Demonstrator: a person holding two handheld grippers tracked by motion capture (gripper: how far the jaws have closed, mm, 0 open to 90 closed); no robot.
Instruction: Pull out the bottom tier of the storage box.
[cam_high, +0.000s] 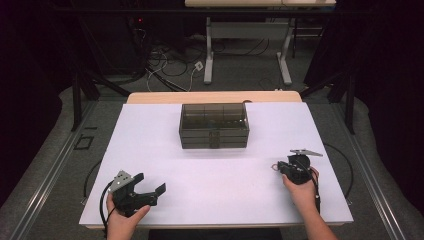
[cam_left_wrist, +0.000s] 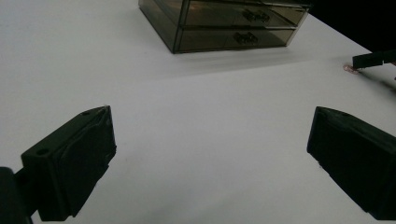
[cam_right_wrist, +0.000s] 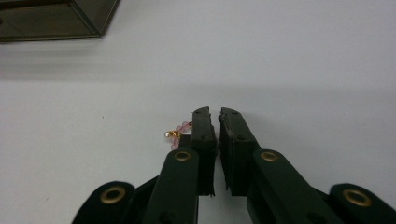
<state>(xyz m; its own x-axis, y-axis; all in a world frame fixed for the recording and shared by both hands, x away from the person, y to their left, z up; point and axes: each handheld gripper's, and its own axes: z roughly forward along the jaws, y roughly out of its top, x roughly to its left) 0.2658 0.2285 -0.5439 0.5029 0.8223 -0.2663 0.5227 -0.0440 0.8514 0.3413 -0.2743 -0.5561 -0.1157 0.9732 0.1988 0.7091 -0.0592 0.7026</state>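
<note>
Left tool (cam_high: 150, 192) spread wide over bare white bench (cam_high: 215, 165). Right tool (cam_right_wrist: 215, 123) pressed nearly together, pink bead bracelet (cam_right_wrist: 177, 132) just beside its tips. Smoked drawer box (cam_high: 214, 125) mid-bench, drawers closed.

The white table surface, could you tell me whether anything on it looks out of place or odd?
Only a small pink beaded bracelet with a gold clasp, lying loose beside the nearly closed right gripper. The drawer box sits square, drawers shut.

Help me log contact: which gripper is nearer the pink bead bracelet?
Right. The right gripper is shut on the pink bead bracelet, beads poking out beside its fingers. The left gripper sits open at the table's opposite near corner.
</note>
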